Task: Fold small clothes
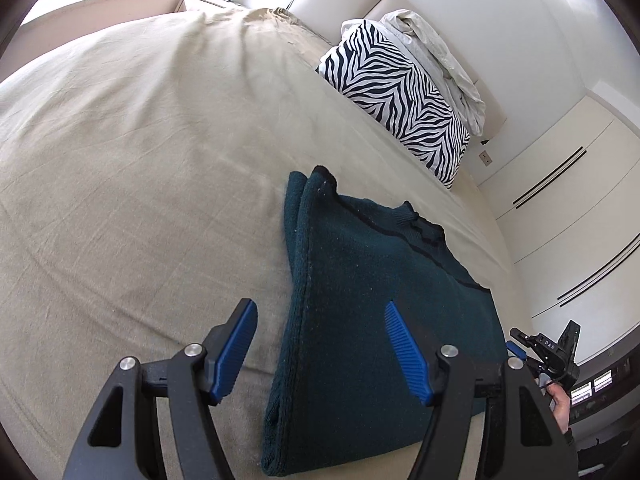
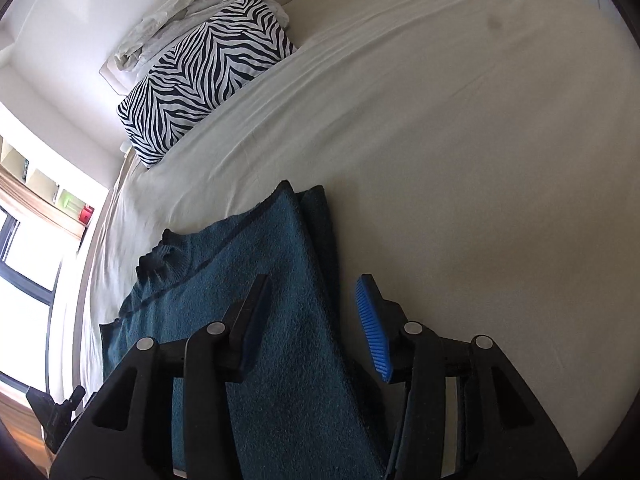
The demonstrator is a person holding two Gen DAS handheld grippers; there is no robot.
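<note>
Closest in, the left gripper [image 1: 320, 348] has its jaws spread wide with nothing between them, blue ribbed pads [image 1: 408, 354] hanging just above the near end of the sweater [image 1: 372, 300]. One pad sits over the knit, the other over bare bed sheet [image 1: 140, 200]. Same deal for the right gripper [image 2: 316, 324]: wide apart, holding nothing, one finger over the fabric and one over the sheet, straddling the sweater's long edge.

The sweater is a dark teal knit, kind of fuzzy, lying flat on the bed near its edge. It looks folded lengthwise, with a doubled layer stacked along one long side and a thin dark stripe running across it. The ribbed crew neck [image 2: 164, 260] is at the far end, a bit rumpled.

Further back, a zebra-print pillow [image 1: 400, 92] leans near the headboard, with a crumpled white sheet bundle [image 1: 440, 60] piled behind it. Past that, a nightstand [image 1: 208, 0] in the corner.
</note>
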